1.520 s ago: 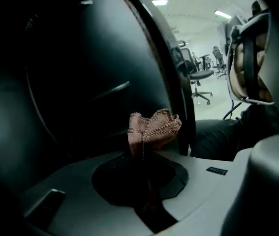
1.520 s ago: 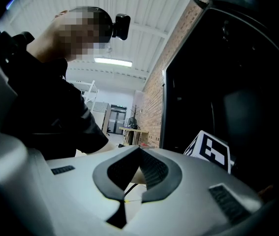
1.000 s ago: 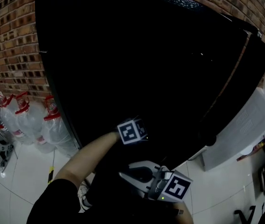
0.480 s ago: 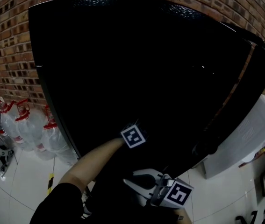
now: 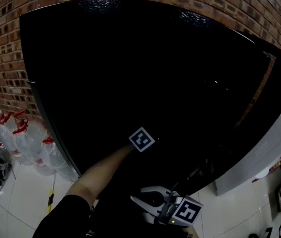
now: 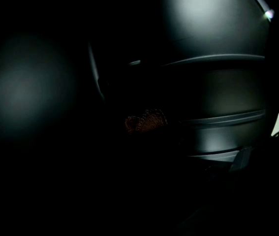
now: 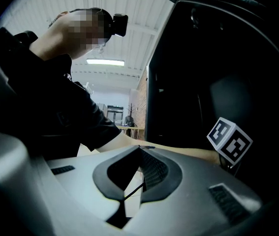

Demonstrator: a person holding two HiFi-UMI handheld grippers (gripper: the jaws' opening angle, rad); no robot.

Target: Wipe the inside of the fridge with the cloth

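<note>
One fridge, one brownish cloth pinched in closed jaws of left gripper; right gripper jaws closed, empty.

Red-capped clear jugs stand on the white tiled floor below a brick wall. A white box stands at right.

The right tongs are lying shut in the foreground, their grey jaws meeting at the tips with nothing between them. Behind them a person in a dark sleeve is stretching a bare forearm across to the right, where the marker cube of the other tongs is showing against the black fridge. A camera is sitting on the person's head, and a ceiling lamp is glowing beyond.
</note>
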